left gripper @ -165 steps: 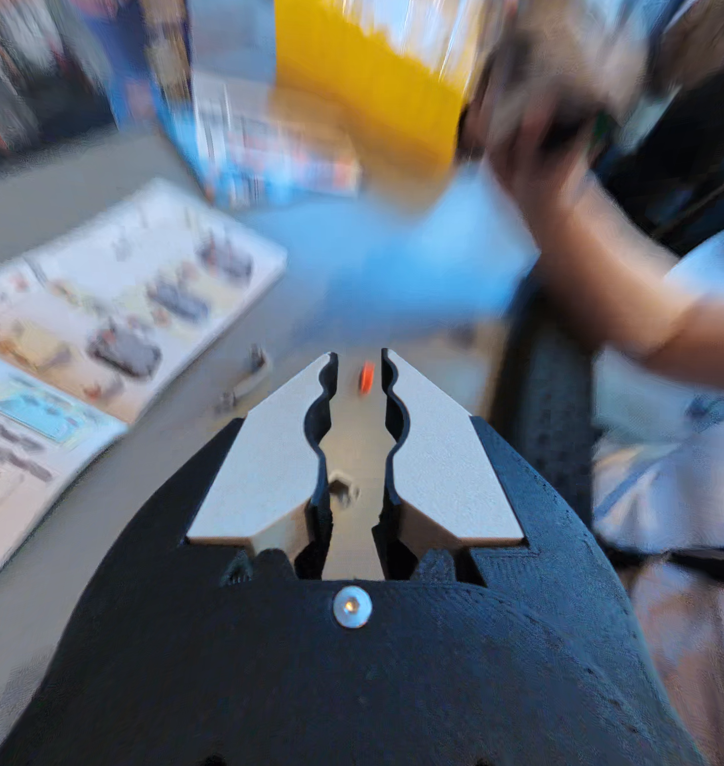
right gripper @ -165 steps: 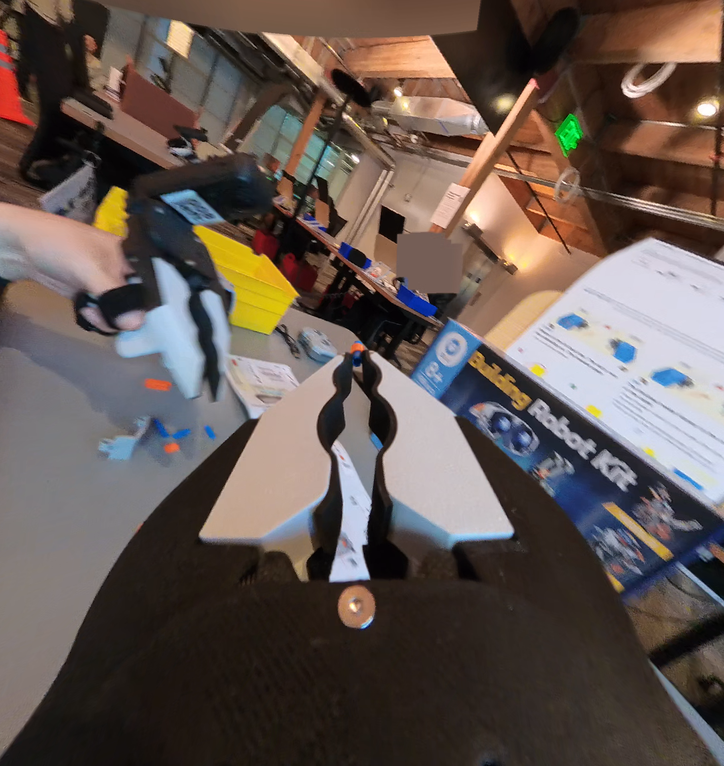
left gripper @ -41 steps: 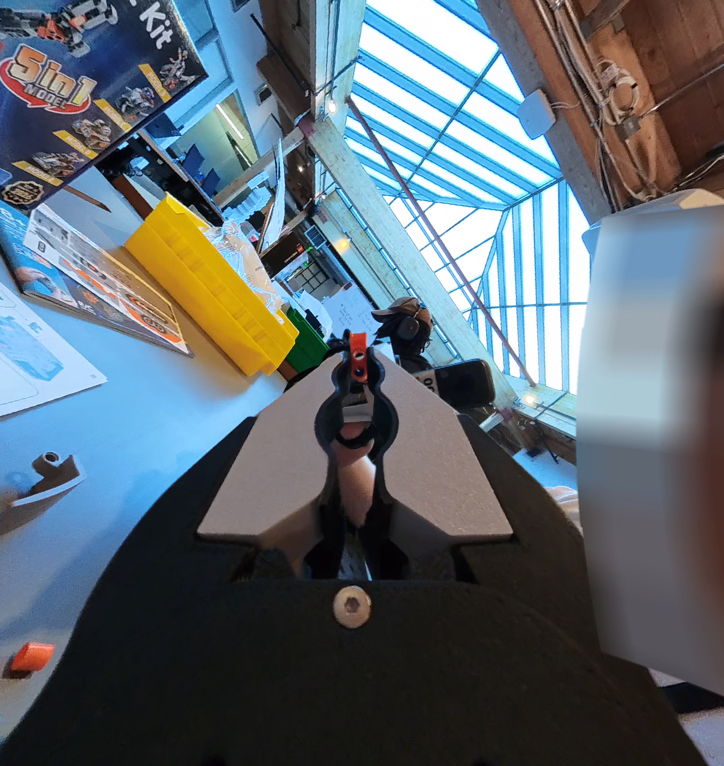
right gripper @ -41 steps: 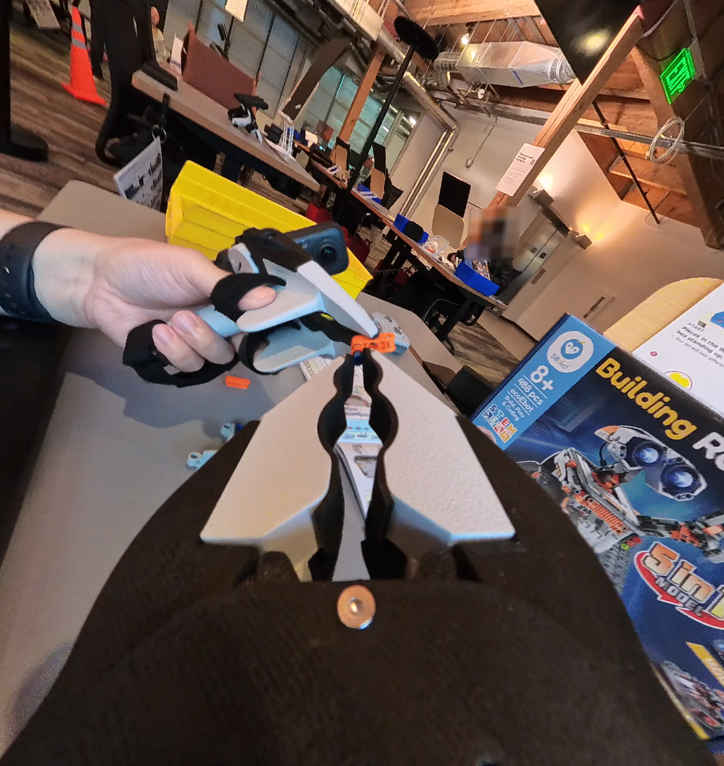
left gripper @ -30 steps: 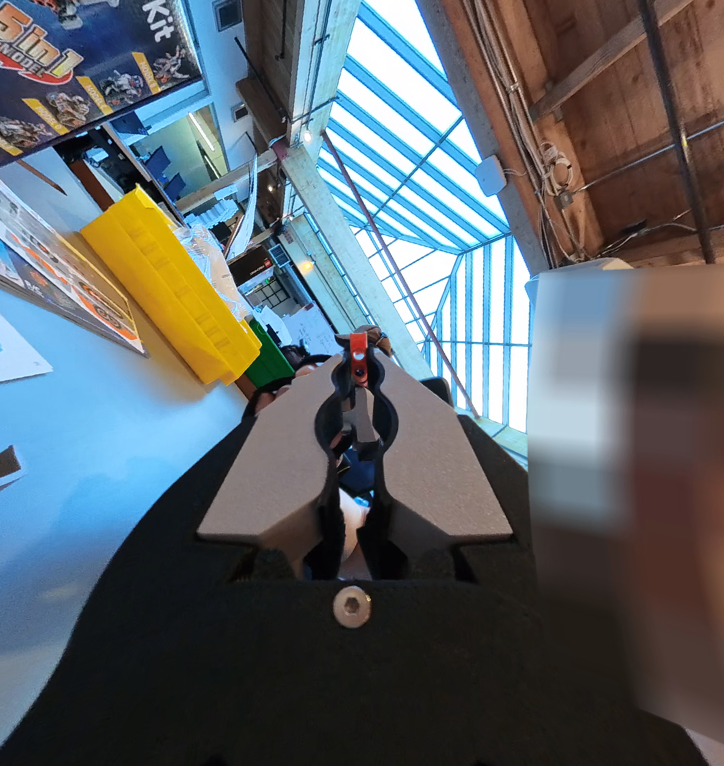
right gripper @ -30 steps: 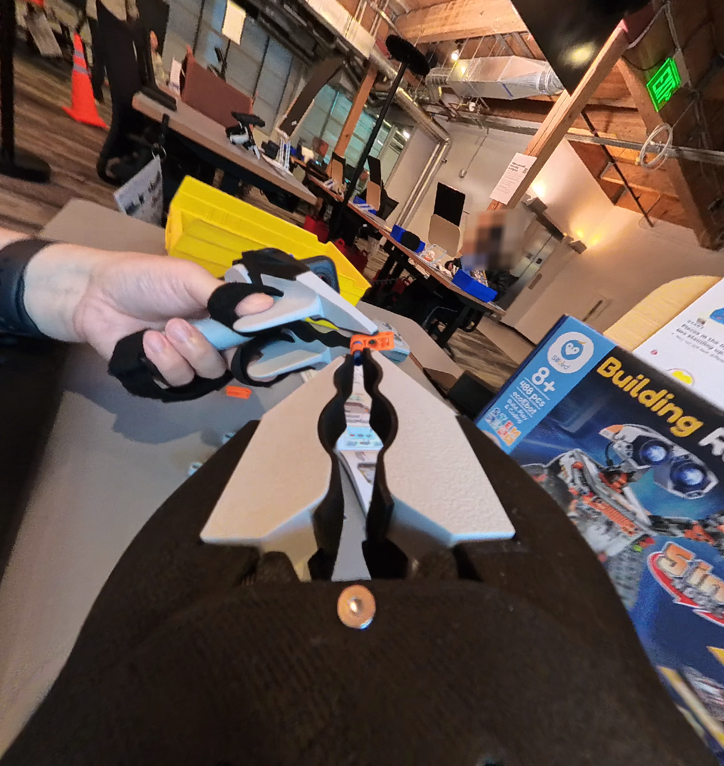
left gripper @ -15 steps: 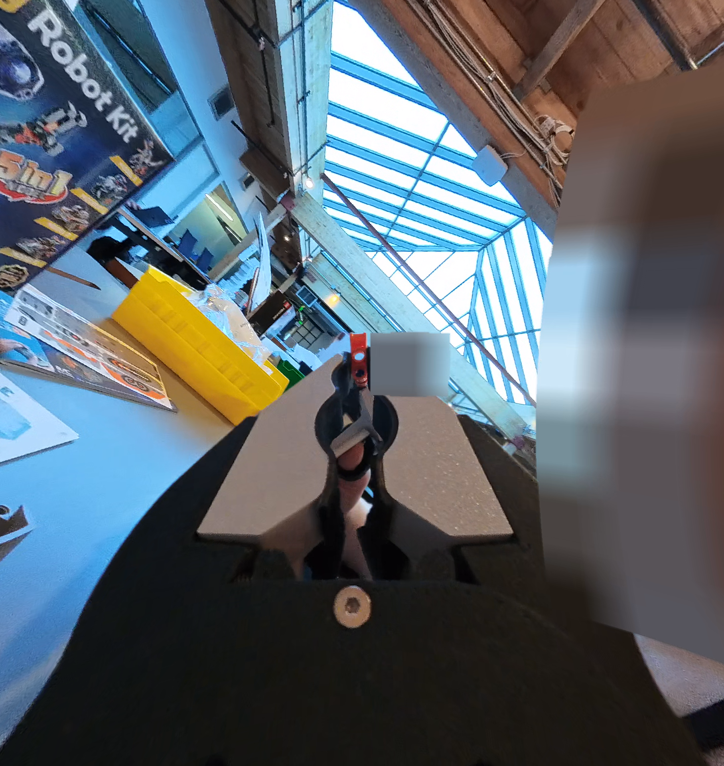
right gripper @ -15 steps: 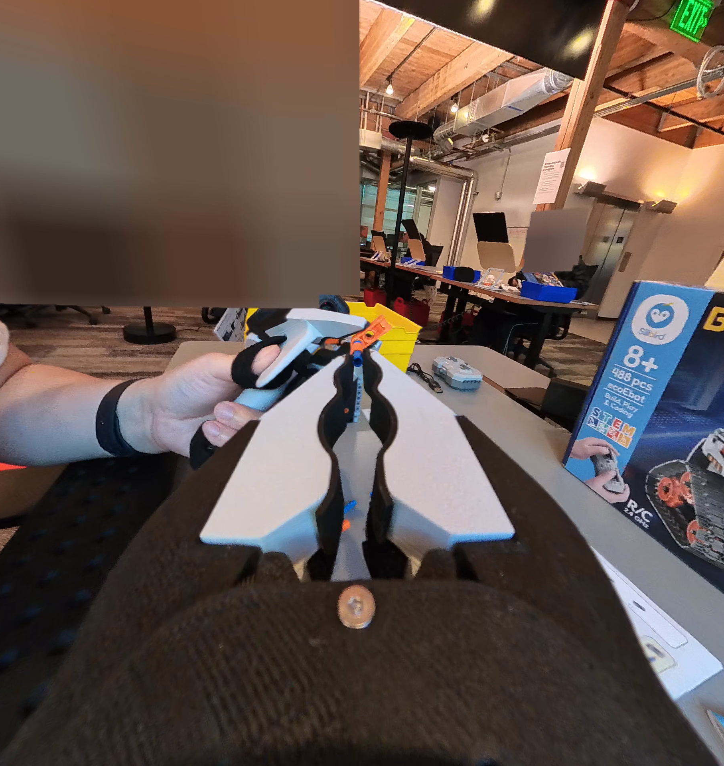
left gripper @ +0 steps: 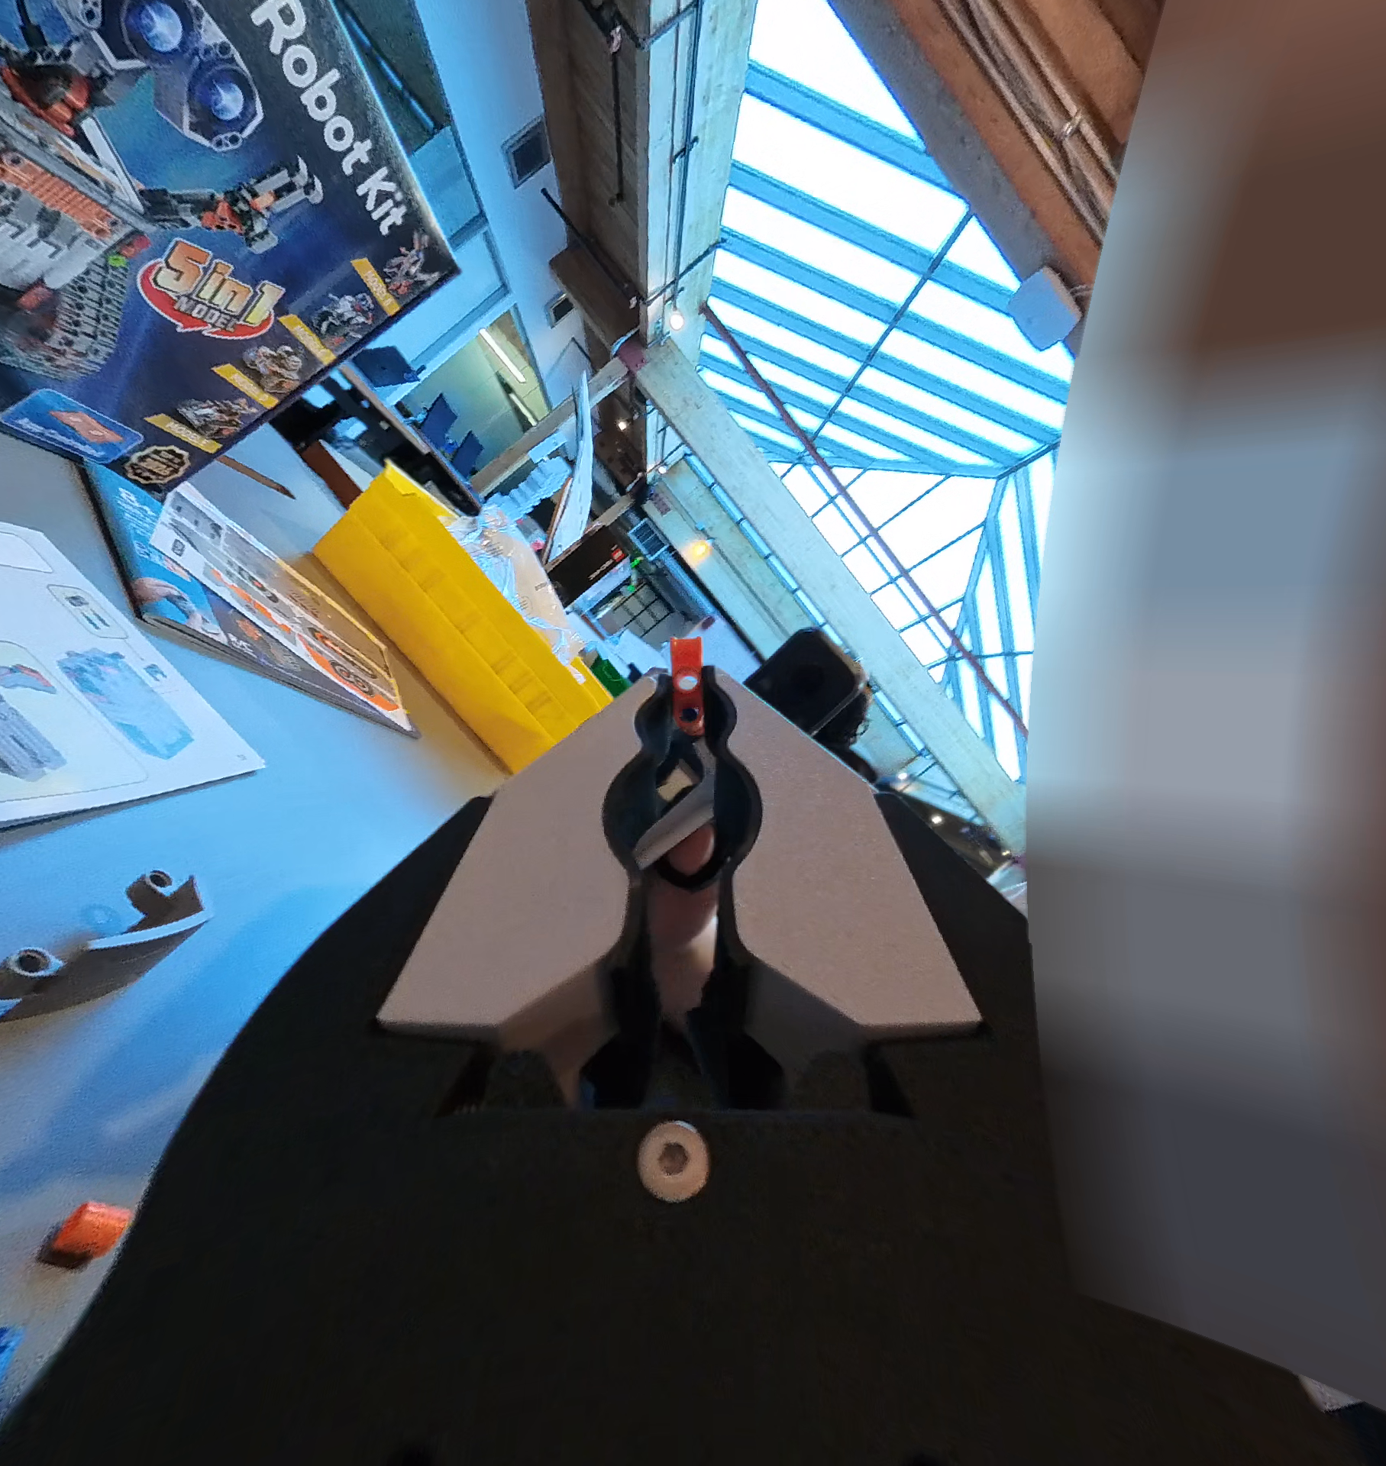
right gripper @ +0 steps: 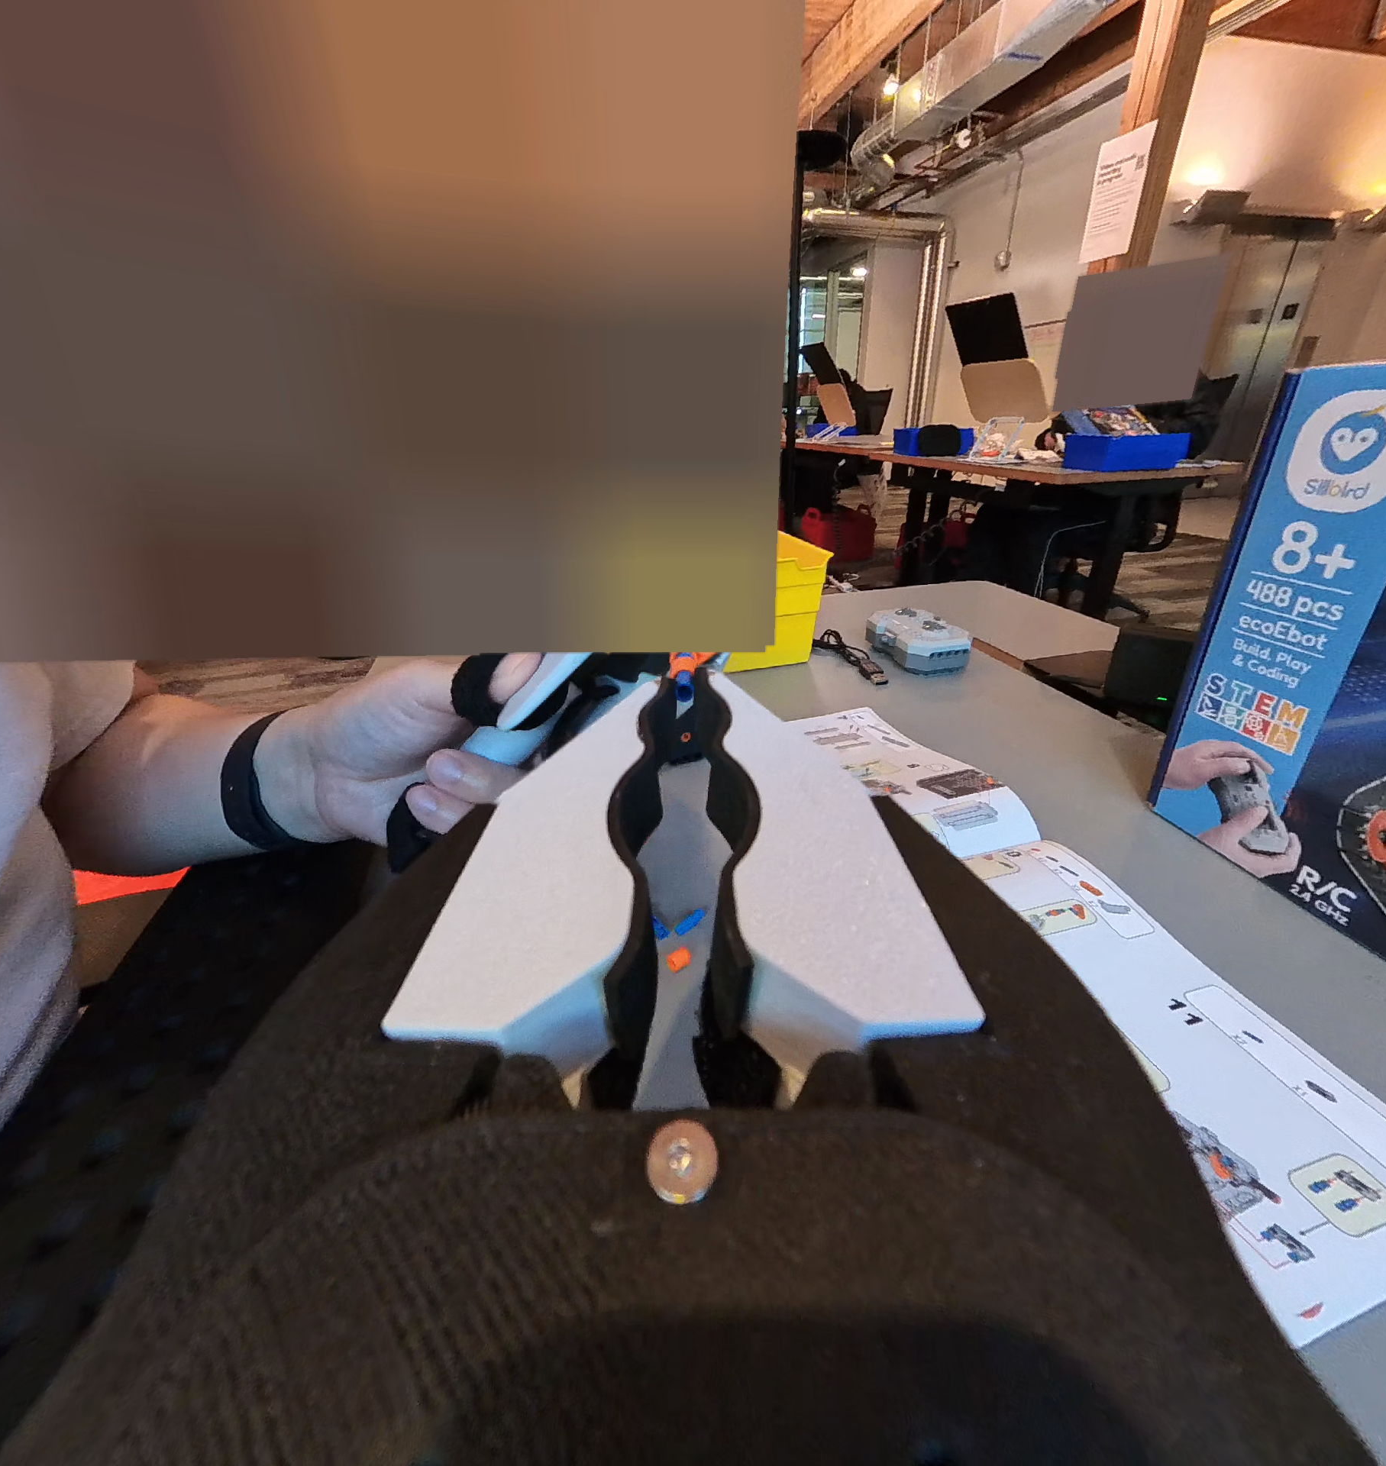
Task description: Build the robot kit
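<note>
My left gripper (left gripper: 685,706) is shut on a small orange beam piece (left gripper: 686,688) that sticks out of its tips, held up off the table. My right gripper (right gripper: 683,698) is shut on a small blue pin (right gripper: 683,692). The pin's top end meets the orange piece (right gripper: 685,662), held by the left gripper (right gripper: 543,698) in a person's hand (right gripper: 356,761). The two grippers are tip to tip above the table's near edge. Part of the right gripper shows through my left jaws.
A blue kit box (right gripper: 1308,635) stands at the right, with an open instruction booklet (right gripper: 1070,912) in front. A yellow bin (left gripper: 467,611), a grey controller (right gripper: 919,635) and a cable (right gripper: 856,658) lie farther back. A grey curved part (left gripper: 94,944) and loose orange (left gripper: 86,1229) and blue bits lie on the table.
The left gripper closed on the orange piece and rose from the table. Both grippers came together tip to tip. In the last second both tilted, with the pieces still touching.
</note>
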Tool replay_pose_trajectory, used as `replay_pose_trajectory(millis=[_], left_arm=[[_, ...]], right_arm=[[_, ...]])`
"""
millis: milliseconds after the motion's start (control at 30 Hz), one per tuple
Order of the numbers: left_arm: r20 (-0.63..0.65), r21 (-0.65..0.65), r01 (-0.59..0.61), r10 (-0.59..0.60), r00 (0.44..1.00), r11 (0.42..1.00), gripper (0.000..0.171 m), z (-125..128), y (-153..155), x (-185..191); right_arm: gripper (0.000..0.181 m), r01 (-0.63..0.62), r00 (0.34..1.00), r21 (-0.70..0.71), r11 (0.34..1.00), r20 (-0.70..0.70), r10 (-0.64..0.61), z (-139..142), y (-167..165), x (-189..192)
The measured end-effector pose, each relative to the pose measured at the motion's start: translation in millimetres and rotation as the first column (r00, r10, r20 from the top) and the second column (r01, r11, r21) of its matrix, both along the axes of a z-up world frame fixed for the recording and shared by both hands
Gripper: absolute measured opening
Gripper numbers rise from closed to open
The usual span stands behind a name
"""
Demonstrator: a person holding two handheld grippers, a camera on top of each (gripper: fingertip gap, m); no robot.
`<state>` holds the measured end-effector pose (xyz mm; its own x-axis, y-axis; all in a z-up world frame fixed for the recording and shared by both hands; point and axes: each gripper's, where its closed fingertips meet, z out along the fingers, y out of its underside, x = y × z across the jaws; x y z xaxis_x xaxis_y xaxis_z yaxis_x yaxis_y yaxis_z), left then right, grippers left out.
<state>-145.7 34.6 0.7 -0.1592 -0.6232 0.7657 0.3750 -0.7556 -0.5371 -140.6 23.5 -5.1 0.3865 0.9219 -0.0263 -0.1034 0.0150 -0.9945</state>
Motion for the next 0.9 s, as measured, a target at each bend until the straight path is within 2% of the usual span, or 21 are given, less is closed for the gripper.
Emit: replay_pose_trajectory(millis=[33, 100, 167, 200, 233, 300, 367, 500, 600, 700, 800, 900], left_arm=[[-0.027, 0.019, -0.008, 0.008, 1.0, 1.0, 0.005, -1, 0, 0], [-0.121, 0.056, -0.026, 0.033, 0.992, 0.998, 0.005, -6, 0, 2], [-0.298, 0.095, -0.022, 0.05, 0.953, 0.995, 0.005, -25, 2, 6], [-0.468, 0.103, 0.042, 0.012, 0.883, 0.994, 0.005, -49, -1, 12], [-0.636, 0.108, 0.107, -0.014, 0.771, 0.988, 0.005, -76, -3, 14], [-0.825, 0.139, 0.208, -0.003, 0.566, 0.968, 0.005, -112, -9, 16], [-0.907, 0.142, 0.316, -0.005, 0.421, 0.938, 0.005, -132, -19, 21], [-0.982, 0.147, 0.461, 0.073, 0.175, 0.875, 0.006, -157, -26, 17], [-0.986, 0.169, 0.482, 0.142, 0.092, 0.86, 0.006, -164, -24, 17], [-0.981, 0.183, 0.518, 0.187, 0.045, 0.835, 0.006, -165, -25, 17], [-0.983, 0.173, 0.528, 0.175, 0.046, 0.831, 0.006, -167, -29, 19], [-0.989, 0.146, 0.52, 0.141, 0.051, 0.842, 0.024, -166, -32, 18]], right_arm=[[0.003, -0.004, 1.0, 0.004, 1.0, 0.014, 0.004, 0, -1, 0], [0.003, -0.024, 0.996, 0.037, 0.999, 0.082, 0.021, -2, -3, 4], [0.003, -0.049, 0.978, 0.077, 0.996, 0.205, 0.033, -7, -4, 16], [0.003, -0.052, 0.967, 0.087, 0.995, 0.254, 0.029, -9, -2, 26], [0.003, -0.031, 0.958, 0.099, 0.995, 0.285, 0.001, -10, 3, 38], [0.003, 0.005, 0.947, 0.12, 0.993, 0.319, -0.043, -10, 11, 59], [0.003, 0.054, 0.942, 0.124, 0.991, 0.322, -0.091, -10, 20, 75], [0.003, 0.063, 0.95, 0.114, 0.991, 0.298, -0.094, -7, 22, 83], [0.003, 0.056, 0.945, 0.14, 0.989, 0.313, -0.098, -6, 19, 81], [0.003, 0.041, 0.947, 0.142, 0.989, 0.309, -0.084, -4, 15, 79], [0.003, 0.044, 0.949, 0.138, 0.989, 0.303, -0.085, -4, 16, 81], [0.003, 0.048, 0.951, 0.133, 0.99, 0.296, -0.086, -3, 17, 83]])
